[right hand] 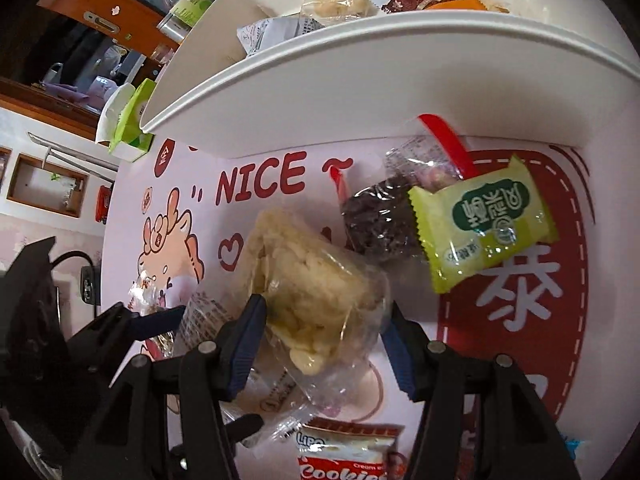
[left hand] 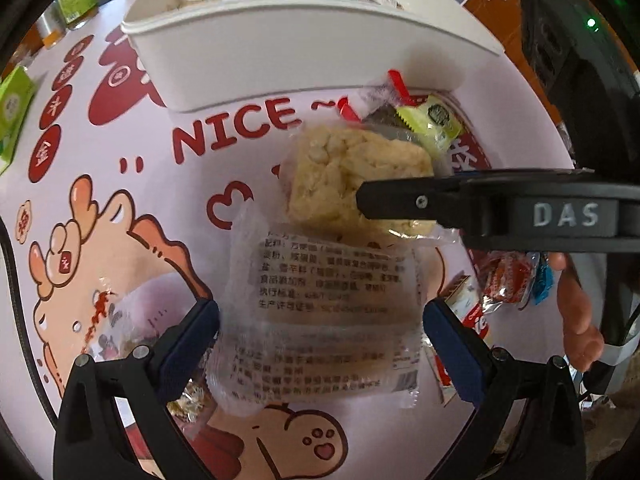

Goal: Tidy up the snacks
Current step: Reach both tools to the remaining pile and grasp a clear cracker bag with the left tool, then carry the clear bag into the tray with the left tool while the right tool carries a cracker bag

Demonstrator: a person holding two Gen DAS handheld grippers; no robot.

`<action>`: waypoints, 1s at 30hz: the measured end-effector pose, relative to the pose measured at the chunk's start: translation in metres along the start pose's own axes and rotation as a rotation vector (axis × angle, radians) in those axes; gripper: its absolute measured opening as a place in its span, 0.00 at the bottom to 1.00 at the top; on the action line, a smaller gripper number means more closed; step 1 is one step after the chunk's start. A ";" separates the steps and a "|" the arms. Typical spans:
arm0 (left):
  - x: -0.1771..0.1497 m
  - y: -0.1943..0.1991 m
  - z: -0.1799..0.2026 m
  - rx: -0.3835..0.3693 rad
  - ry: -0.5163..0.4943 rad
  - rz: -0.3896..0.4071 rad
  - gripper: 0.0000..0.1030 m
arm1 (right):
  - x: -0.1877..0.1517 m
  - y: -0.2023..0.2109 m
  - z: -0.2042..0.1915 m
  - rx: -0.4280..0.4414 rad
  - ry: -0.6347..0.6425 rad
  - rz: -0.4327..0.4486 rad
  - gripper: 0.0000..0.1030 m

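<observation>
Loose snack packets lie on a pink cartoon mat (left hand: 168,208) in front of a white bin (left hand: 304,52) that holds several packets. My left gripper (left hand: 320,308) stands open, pointing down, its blue pads on either side of a clear packet with black print (left hand: 320,344) that lies flat. My right gripper (right hand: 326,304) is open too, straddling a pale crumbly cake in clear wrap (right hand: 312,280). In the left wrist view one black finger (left hand: 404,200) of it crosses that cake (left hand: 340,168). A left gripper finger (right hand: 156,322) shows beside the right one.
Beyond the cake lie a green packet (right hand: 488,232) and a dark snack with red wrapper ends (right hand: 380,224). A Cookies packet (right hand: 348,456) sits near, red and blue packets (left hand: 516,280) to the right. Green boxes (left hand: 12,112) stand at the mat's left. A person's hand (left hand: 576,312) holds the right gripper.
</observation>
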State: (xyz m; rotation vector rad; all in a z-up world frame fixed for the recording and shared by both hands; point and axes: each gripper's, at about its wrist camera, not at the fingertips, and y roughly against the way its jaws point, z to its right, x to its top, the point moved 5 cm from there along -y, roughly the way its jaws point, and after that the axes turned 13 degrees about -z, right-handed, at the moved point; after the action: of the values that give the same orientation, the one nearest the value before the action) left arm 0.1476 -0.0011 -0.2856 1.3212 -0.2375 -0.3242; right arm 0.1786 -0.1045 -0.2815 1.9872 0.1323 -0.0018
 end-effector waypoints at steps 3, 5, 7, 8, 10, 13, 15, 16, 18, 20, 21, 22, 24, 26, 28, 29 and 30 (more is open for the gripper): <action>0.002 -0.007 0.000 -0.044 0.009 -0.023 0.99 | 0.001 -0.001 -0.001 0.000 0.010 0.002 0.54; 0.004 -0.010 0.000 -0.048 0.010 -0.022 0.99 | 0.001 -0.001 -0.001 0.006 0.017 0.001 0.53; 0.005 -0.012 0.004 -0.039 0.005 -0.017 0.99 | 0.001 0.000 -0.001 0.012 0.020 0.005 0.51; 0.005 -0.012 0.007 -0.030 0.005 -0.009 0.99 | 0.001 0.001 -0.002 0.013 0.025 0.007 0.49; 0.004 -0.011 0.013 -0.011 -0.008 0.003 0.86 | -0.001 0.003 -0.004 0.011 0.038 0.020 0.44; -0.002 -0.009 0.019 0.007 0.005 0.021 0.77 | -0.005 0.008 -0.010 -0.018 0.069 0.042 0.41; -0.005 -0.009 0.020 0.026 0.013 0.037 0.74 | -0.007 0.011 -0.015 -0.048 0.090 0.057 0.39; -0.006 -0.008 0.021 0.036 0.017 0.042 0.72 | -0.009 0.012 -0.016 -0.055 0.096 0.060 0.39; -0.009 -0.006 0.025 0.065 0.029 0.046 0.70 | -0.013 0.017 -0.018 -0.055 0.100 0.068 0.39; -0.015 -0.002 0.028 0.078 0.041 0.053 0.69 | -0.017 0.024 -0.020 -0.057 0.106 0.085 0.39; -0.017 0.001 0.030 0.077 0.047 0.057 0.69 | -0.020 0.029 -0.022 -0.061 0.111 0.096 0.38; -0.021 0.004 0.033 0.075 0.055 0.063 0.69 | -0.023 0.033 -0.023 -0.064 0.117 0.106 0.38; -0.027 0.012 0.035 0.078 0.065 0.075 0.69 | -0.030 0.044 -0.025 -0.064 0.126 0.126 0.38; -0.034 0.022 0.038 0.091 0.081 0.096 0.69 | -0.039 0.055 -0.027 -0.073 0.137 0.150 0.38; -0.040 0.034 0.040 0.092 0.096 0.118 0.69 | -0.046 0.065 -0.029 -0.078 0.146 0.171 0.38; -0.048 0.043 0.036 0.092 0.104 0.131 0.69 | -0.050 0.071 -0.029 -0.077 0.151 0.180 0.38; -0.051 0.050 0.035 0.093 0.111 0.142 0.69 | -0.055 0.077 -0.030 -0.077 0.154 0.190 0.38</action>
State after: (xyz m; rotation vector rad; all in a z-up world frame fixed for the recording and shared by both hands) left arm 0.0930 -0.0039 -0.2286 1.4011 -0.2544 -0.1204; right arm 0.1296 -0.1131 -0.1962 1.9147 0.0420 0.2753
